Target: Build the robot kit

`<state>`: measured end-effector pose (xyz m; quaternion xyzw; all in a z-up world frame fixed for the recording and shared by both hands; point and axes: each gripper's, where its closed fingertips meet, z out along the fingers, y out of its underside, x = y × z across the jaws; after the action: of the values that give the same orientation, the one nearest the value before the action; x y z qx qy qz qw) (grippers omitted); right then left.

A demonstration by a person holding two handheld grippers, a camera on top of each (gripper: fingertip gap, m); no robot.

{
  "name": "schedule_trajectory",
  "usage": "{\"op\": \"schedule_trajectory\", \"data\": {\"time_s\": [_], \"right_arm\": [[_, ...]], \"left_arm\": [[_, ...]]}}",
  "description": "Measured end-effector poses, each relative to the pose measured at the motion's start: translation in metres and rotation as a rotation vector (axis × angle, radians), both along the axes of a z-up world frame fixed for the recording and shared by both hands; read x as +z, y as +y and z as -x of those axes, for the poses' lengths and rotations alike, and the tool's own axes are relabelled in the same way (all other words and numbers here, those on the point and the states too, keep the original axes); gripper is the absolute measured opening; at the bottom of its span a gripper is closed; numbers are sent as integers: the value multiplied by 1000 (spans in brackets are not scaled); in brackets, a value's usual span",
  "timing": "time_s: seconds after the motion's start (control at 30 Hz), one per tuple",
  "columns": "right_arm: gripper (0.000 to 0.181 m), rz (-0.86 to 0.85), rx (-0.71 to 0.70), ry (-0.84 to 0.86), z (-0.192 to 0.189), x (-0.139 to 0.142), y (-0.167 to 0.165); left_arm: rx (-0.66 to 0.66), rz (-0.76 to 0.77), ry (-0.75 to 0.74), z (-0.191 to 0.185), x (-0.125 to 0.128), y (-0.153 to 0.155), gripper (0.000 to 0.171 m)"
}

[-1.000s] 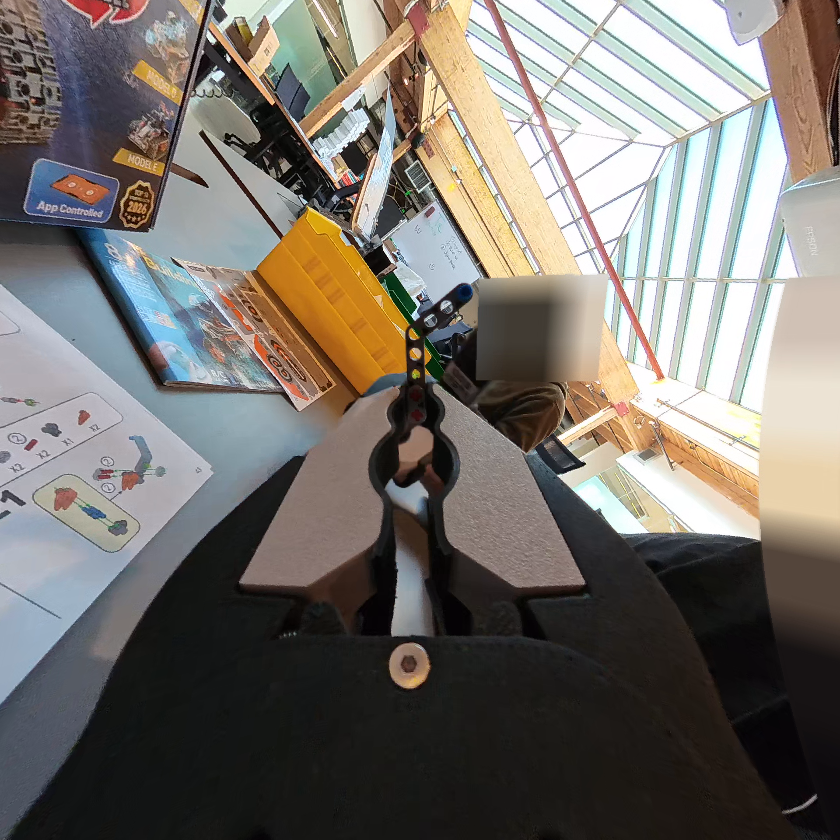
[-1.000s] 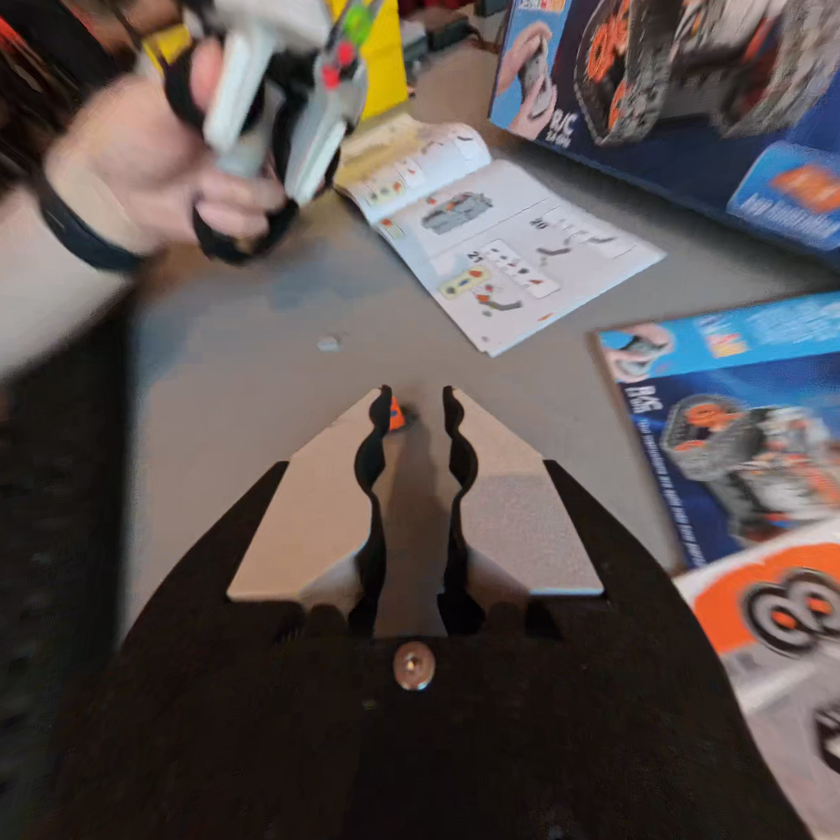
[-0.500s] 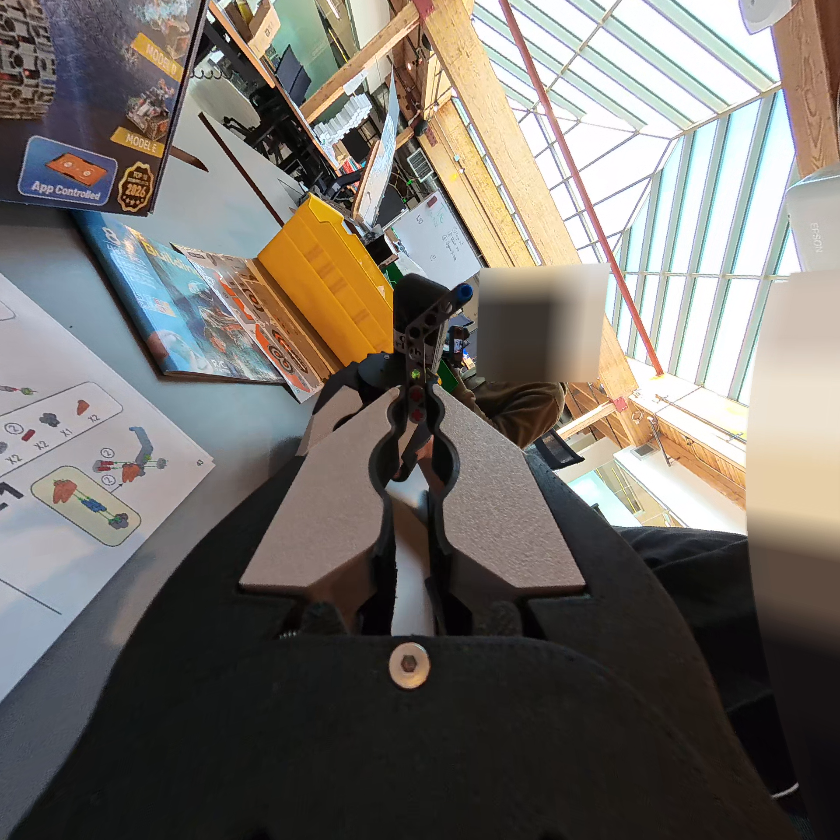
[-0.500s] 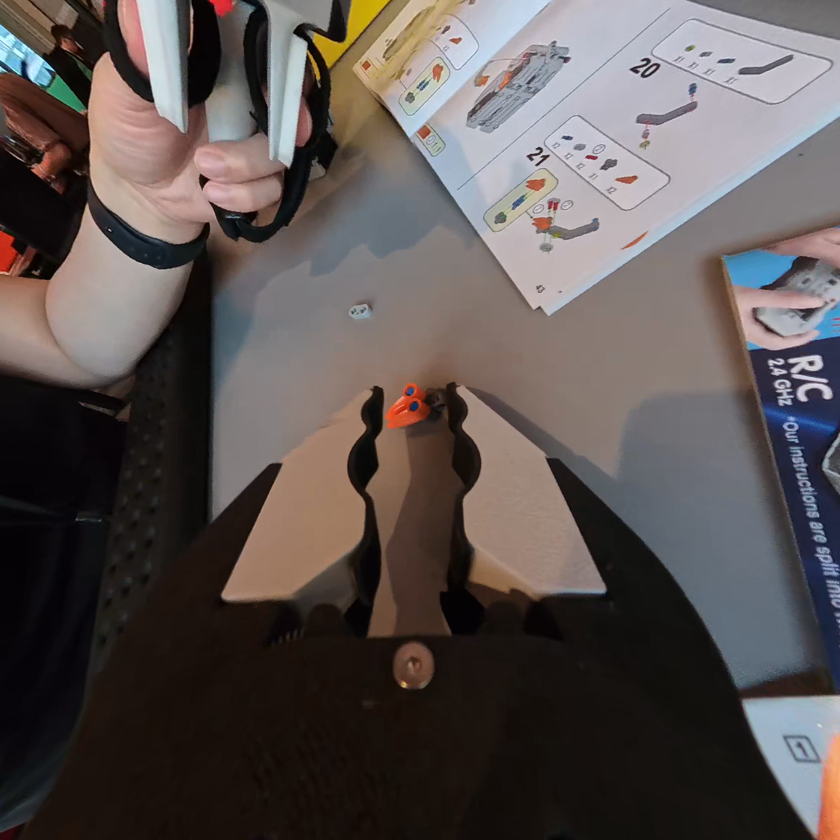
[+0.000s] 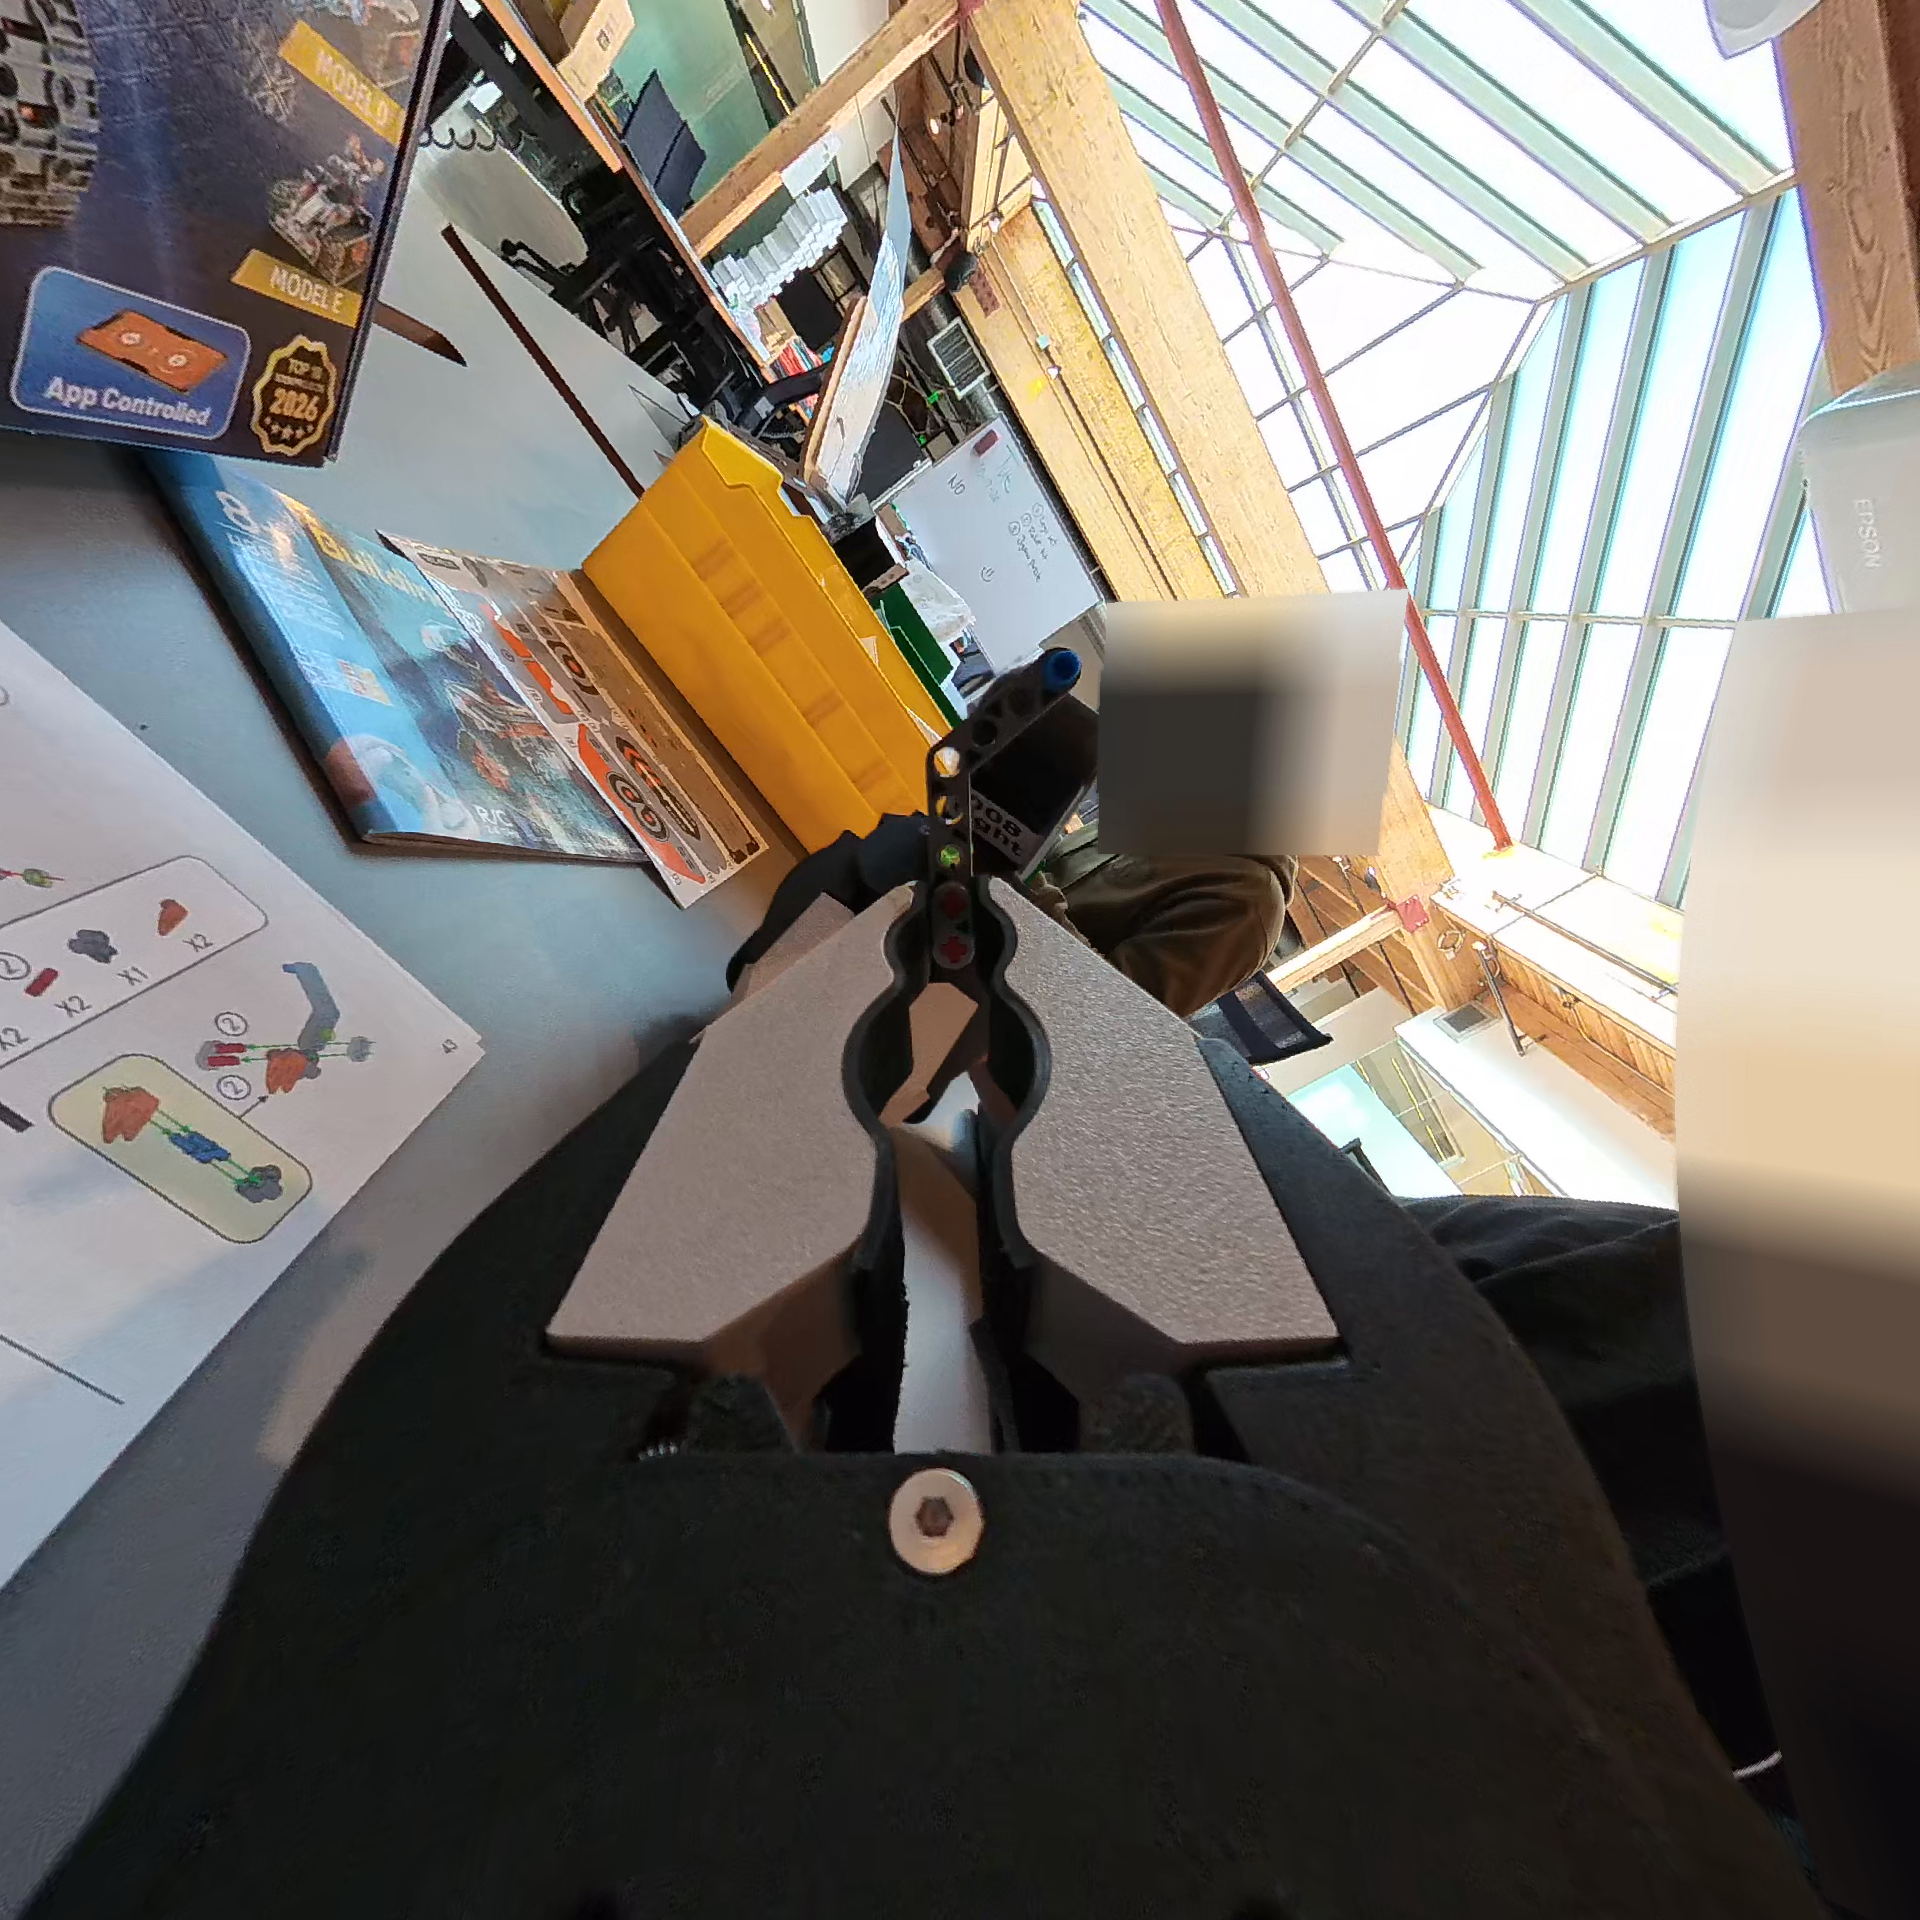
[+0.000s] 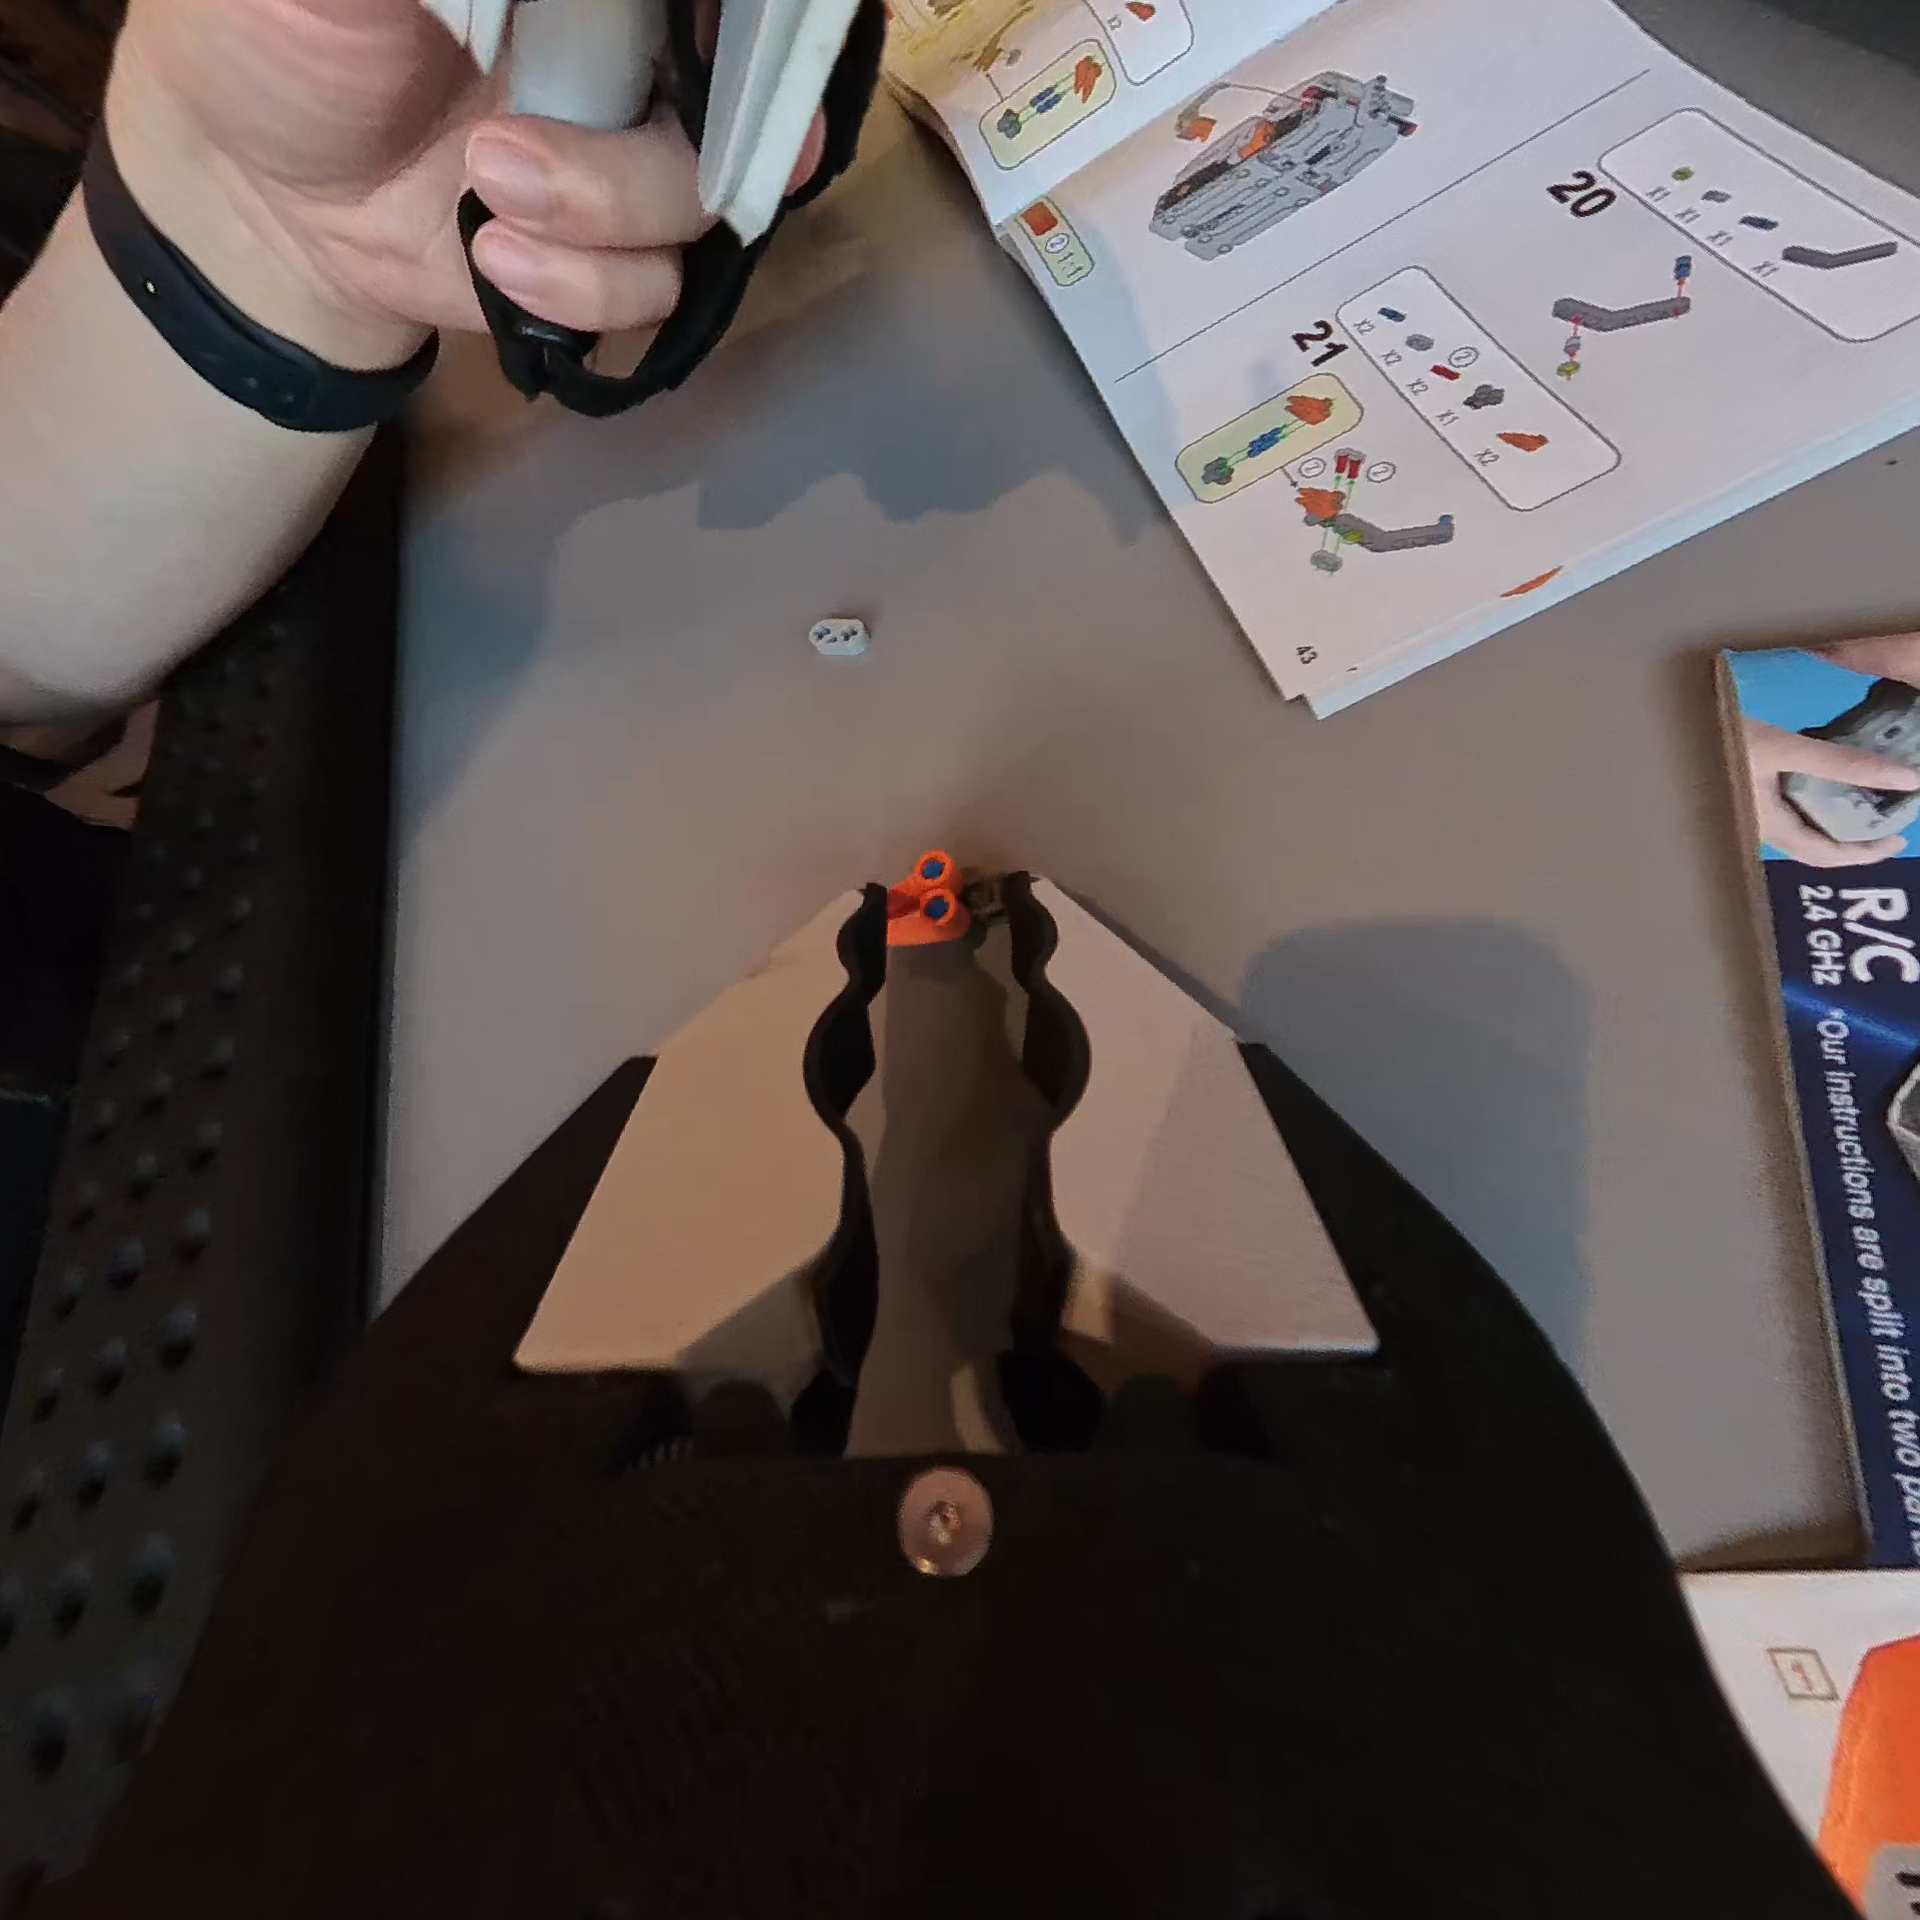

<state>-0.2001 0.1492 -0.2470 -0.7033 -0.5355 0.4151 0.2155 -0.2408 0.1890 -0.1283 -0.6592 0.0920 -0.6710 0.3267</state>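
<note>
My left gripper (image 5: 951,909) is shut on the lower end of a black angled beam (image 5: 948,821), tilted up off the grey table (image 5: 540,966). The beam carries red pins, a green pin and a blue pin (image 5: 1058,665) at its top. My right gripper (image 6: 945,894) is shut on a small orange piece (image 6: 920,916) with two blue pins, with a dark part beside it, low over the table (image 6: 1039,727). The right gripper also shows just behind the beam in the left wrist view (image 5: 800,925). The left gripper's handle, in a hand (image 6: 343,177), shows at the top of the right wrist view.
An open instruction booklet (image 6: 1475,343) lies at the far right and also shows in the left wrist view (image 5: 156,987). A small white piece (image 6: 837,636) lies loose. A blue box (image 6: 1839,1091) is at the right, a studded black mat (image 6: 197,1091) at the left. A yellow bin (image 5: 758,634) stands beyond some booklets. Left tips to right tips: about 12 centimetres.
My right gripper has moved in with the orange piece until it sits close behind the beam in my left gripper. The left gripper has barely moved.
</note>
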Motion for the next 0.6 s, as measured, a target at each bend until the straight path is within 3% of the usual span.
{"op": "schedule_trajectory", "data": {"time_s": [0.27,0.6], "right_arm": [[24,-26,1,-4,-1,-1,-2],[26,-184,11,-44,-1,-5,-5]], "left_arm": [[-4,0,-4,0,1,-1,5],[-11,-2,-10,-2,2,-2,5]]}}
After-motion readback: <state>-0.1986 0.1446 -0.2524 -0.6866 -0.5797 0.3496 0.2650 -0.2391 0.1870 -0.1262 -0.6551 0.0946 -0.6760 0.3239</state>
